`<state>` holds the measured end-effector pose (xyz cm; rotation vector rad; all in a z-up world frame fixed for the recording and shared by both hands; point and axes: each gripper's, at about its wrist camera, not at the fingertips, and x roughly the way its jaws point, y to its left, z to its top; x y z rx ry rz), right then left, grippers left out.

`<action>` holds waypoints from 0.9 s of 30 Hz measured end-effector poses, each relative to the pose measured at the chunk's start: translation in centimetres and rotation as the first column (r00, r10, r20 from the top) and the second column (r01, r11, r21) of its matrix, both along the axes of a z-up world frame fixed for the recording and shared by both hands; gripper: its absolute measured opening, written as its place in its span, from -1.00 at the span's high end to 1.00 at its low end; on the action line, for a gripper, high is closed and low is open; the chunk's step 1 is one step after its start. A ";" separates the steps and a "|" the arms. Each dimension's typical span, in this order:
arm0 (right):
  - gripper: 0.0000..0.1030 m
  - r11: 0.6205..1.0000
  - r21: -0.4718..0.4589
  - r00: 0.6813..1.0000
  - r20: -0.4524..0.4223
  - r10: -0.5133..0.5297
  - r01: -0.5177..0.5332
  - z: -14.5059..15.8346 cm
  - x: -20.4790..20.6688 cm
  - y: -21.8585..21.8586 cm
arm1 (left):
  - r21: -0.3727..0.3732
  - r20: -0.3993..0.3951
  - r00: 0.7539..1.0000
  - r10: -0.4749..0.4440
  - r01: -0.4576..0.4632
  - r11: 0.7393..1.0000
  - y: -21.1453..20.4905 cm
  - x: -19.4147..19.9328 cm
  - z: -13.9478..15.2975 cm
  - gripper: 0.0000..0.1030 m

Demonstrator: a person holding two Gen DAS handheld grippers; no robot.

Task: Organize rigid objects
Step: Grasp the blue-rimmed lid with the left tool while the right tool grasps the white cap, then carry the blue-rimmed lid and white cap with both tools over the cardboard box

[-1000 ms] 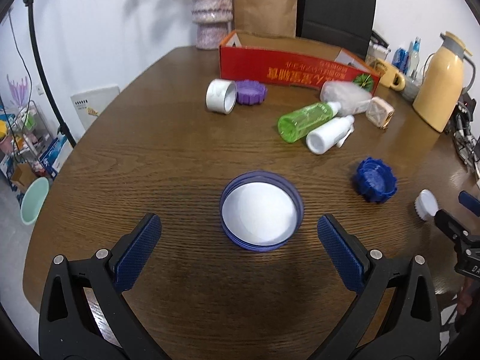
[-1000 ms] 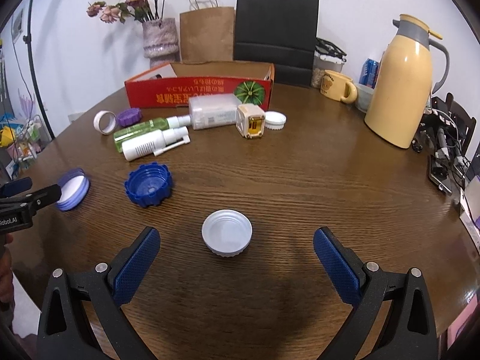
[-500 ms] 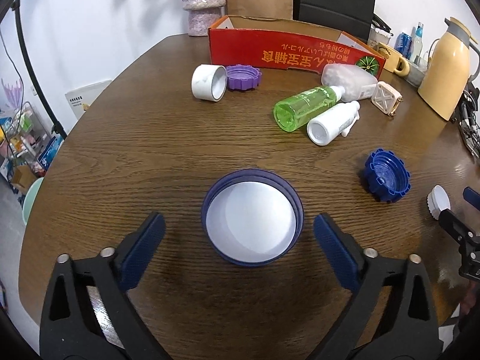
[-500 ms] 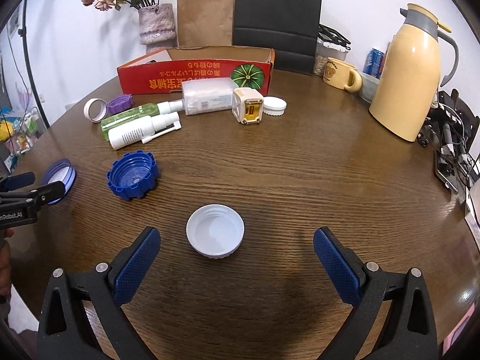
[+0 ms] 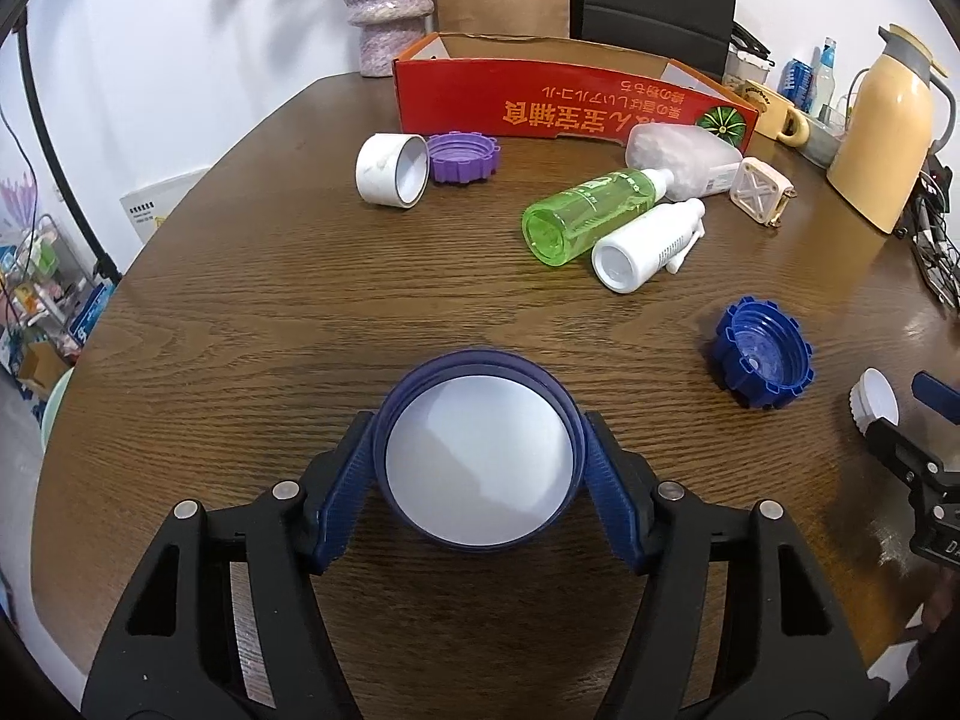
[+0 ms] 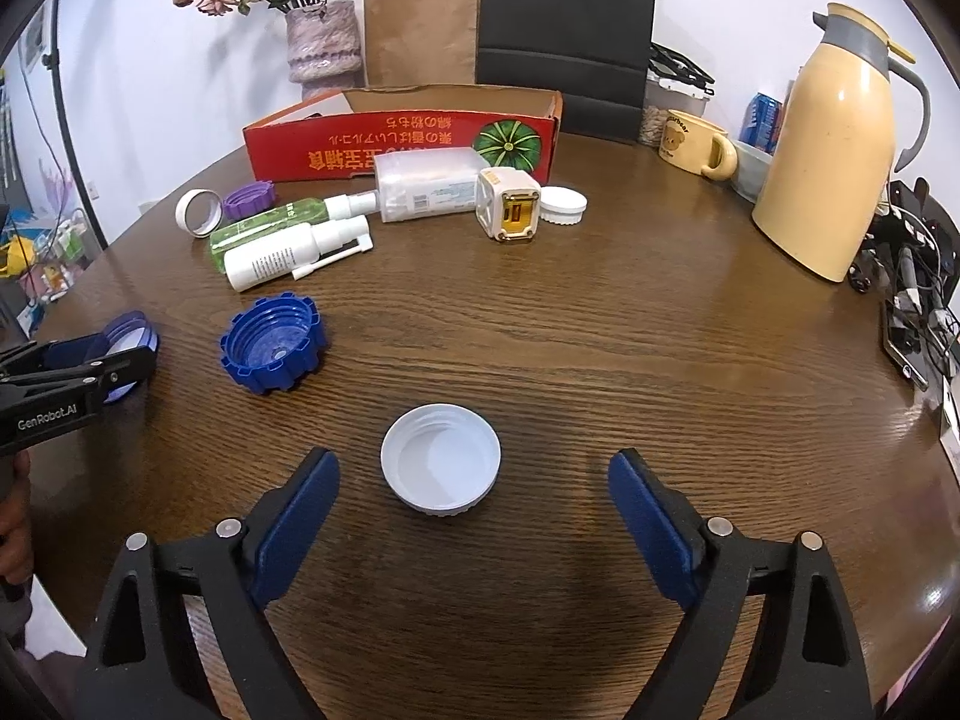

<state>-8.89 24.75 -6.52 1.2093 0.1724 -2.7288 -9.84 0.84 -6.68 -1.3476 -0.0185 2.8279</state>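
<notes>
A round lid with a dark blue rim and white inside [image 5: 477,462] lies on the brown table near its front edge. My left gripper [image 5: 478,450] is closing around it, and both blue pads [image 5: 351,480] touch the rim on either side. In the right wrist view the same lid [image 6: 129,330] shows at the far left between those fingers. A white screw cap [image 6: 441,459] lies open side up between the fingers of my right gripper [image 6: 471,468]. Those jaws are closing but stand well clear of the cap on both sides.
A blue toothed cap [image 6: 273,348] lies between the two grippers. Further back lie a green bottle [image 5: 591,213], a white spray bottle [image 5: 645,246], a tape roll [image 5: 393,171], a purple cap [image 5: 462,156] and a red cardboard box [image 5: 570,102]. A yellow thermos [image 6: 828,144] stands at the right.
The left jaws have closed in from wide open onto the blue-rimmed lid, and the gripper came a little nearer to it. The right jaws have narrowed slightly around the white cap.
</notes>
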 end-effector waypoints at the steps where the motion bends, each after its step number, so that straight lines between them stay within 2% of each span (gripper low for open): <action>1: -0.84 1.000 0.001 1.000 0.001 0.001 -0.001 0.0 0.0 0.0 | 0.000 -0.002 1.000 -0.001 0.001 1.000 0.0 0.0 0.1 -0.22; 4: -0.71 1.000 -0.002 1.000 0.007 0.011 -0.010 -0.1 0.0 -0.2 | 0.001 -0.011 1.000 -0.002 0.002 1.000 0.1 0.2 0.3 -0.22; 6: -0.70 1.000 -0.002 1.000 0.010 0.016 -0.016 -0.2 -0.1 -0.3 | 0.002 -0.016 1.000 -0.002 0.002 1.000 0.1 0.3 0.5 -0.22; 8: -0.41 1.000 -0.012 0.999 0.022 0.026 -0.025 -0.3 -0.3 -0.3 | 0.003 -0.017 1.000 0.001 -0.001 1.000 0.1 0.4 0.6 -0.22; 12: -0.15 0.999 -0.020 0.999 0.036 0.031 -0.030 -0.6 -0.5 -0.3 | 0.007 -0.021 1.000 0.007 -0.007 1.000 0.0 0.5 0.9 -0.22; 14: 0.08 0.999 -0.026 0.999 0.035 0.038 -0.037 -0.6 -0.4 -0.4 | 0.005 -0.027 1.000 0.009 -0.009 1.000 0.0 0.7 1.1 -0.22; 15: 0.12 0.999 -0.036 0.999 0.037 0.040 -0.039 -0.5 -0.4 -0.4 | 0.005 -0.030 1.000 0.009 -0.009 1.000 0.0 0.7 1.3 -0.22; 27: 0.13 0.997 -0.058 0.998 0.000 0.059 -0.059 1.1 -0.5 -1.0 | 0.007 -0.075 0.997 0.010 -0.009 1.000 0.1 0.8 3.7 -0.22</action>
